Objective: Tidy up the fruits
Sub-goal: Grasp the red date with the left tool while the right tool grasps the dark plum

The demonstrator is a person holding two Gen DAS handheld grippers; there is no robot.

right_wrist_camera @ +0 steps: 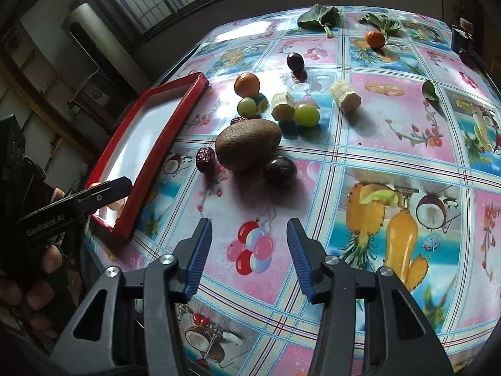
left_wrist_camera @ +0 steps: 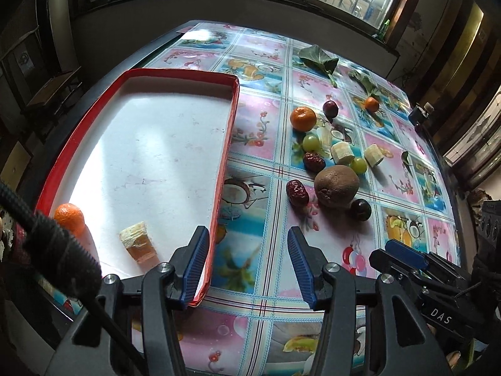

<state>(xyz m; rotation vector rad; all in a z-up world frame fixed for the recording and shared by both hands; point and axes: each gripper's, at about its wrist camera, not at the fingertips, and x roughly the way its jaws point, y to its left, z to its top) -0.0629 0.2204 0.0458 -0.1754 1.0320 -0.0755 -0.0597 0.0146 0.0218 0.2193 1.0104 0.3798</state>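
A red-rimmed white tray (left_wrist_camera: 233, 119) lies at the left and holds a mandarin (left_wrist_camera: 69, 217) and a cut banana piece (left_wrist_camera: 139, 244). My left gripper (left_wrist_camera: 249, 241) is open and empty, its left finger over the tray's right rim. To the right on the table lie a kiwi (left_wrist_camera: 336, 186), two red dates (left_wrist_camera: 297, 191), a dark plum (left_wrist_camera: 360, 209), green grapes (left_wrist_camera: 311, 142), banana pieces (left_wrist_camera: 342, 153) and a mandarin (left_wrist_camera: 303, 119). My right gripper (right_wrist_camera: 249, 228) is open and empty above the cloth, short of the kiwi (right_wrist_camera: 249, 145) and the plum (right_wrist_camera: 279, 170).
A patterned plastic cloth (right_wrist_camera: 391, 156) covers the table. Green leaves (right_wrist_camera: 319, 15) and a small mandarin (right_wrist_camera: 375, 39) lie at the far side, and a dark grape (right_wrist_camera: 295, 61) sits nearer. A hand (right_wrist_camera: 37, 282) holds the left gripper by the tray (right_wrist_camera: 150, 144). Windows line the wall behind.
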